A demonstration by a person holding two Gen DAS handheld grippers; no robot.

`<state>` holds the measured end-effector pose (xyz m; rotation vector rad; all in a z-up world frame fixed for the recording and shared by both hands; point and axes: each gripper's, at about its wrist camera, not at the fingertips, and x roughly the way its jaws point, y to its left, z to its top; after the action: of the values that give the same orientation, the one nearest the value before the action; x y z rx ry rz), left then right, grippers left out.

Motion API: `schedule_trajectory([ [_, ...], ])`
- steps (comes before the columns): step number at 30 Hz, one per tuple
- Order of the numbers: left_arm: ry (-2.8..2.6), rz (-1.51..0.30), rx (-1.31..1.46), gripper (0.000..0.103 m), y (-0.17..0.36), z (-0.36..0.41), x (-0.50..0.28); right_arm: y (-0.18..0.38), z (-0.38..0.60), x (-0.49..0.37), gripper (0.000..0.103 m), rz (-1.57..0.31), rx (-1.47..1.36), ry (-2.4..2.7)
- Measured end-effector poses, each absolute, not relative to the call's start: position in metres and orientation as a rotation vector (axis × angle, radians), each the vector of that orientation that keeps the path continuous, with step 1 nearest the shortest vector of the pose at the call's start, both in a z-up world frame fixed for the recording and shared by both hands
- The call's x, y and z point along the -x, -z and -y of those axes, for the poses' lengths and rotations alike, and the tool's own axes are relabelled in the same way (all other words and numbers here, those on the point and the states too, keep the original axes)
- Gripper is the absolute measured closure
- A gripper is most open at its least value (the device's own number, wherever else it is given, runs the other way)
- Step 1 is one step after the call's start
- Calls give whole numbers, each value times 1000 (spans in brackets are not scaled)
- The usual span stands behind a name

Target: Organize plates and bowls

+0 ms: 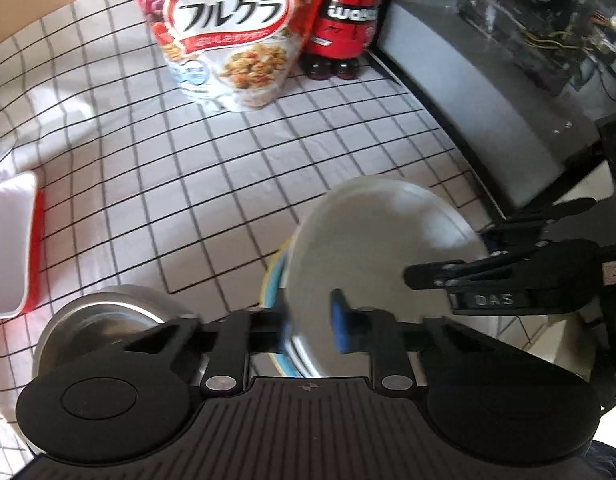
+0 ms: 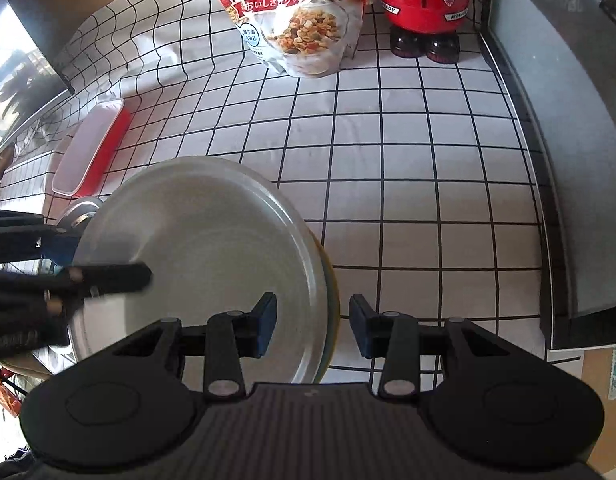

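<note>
Covering the whole worktop, a white cloth [image 2: 407, 168] ruled in black squares carries everything. Near its front edge lies a grey plate [image 2: 204, 248] stacked on what looks like another plate with a yellow and blue rim [image 1: 270, 280], though blur there makes that uncertain. At the back edge stands a red and white cereal bag [image 1: 232, 28] printed "Calbee" with "フルグラ" in large black letters; just right of it, near the back right corner, a red bottle [image 2: 423, 4] reads "waka". A white tray with a red side [image 2: 94, 146] sits toward the left edge, and a steel bowl [image 1: 104, 316] rests beside the plates on their left.

The left gripper [image 1: 309, 322] straddles the near-left rim of the grey plate with its jaws drawn in close; the left pad is smeared, so whether both pads press the rim I cannot tell. The right gripper [image 2: 311, 330] stands partly open astride the plate's right rim, its pads clear of it, and its body bears the letters "DAS".
</note>
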<state>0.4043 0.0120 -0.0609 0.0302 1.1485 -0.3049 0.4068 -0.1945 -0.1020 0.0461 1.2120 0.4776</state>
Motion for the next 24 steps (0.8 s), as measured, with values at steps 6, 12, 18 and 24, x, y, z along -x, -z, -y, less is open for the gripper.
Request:
schedule_trajectory([
  [6, 306, -1149, -55, 85, 62, -10, -403, 102, 192, -407, 63, -1214, -43, -488],
  [12, 306, -1151, -50, 87, 61, -9, -402, 100, 191, -407, 63, -1197, -40, -493],
  [18, 315, -1168, -9, 87, 62, -16, -406, 99, 197, -407, 63, -1169, -21, -468],
  [24, 322, -1202, 38, 87, 66, -26, -412, 103, 209, -409, 56, -1171, -53, -444],
])
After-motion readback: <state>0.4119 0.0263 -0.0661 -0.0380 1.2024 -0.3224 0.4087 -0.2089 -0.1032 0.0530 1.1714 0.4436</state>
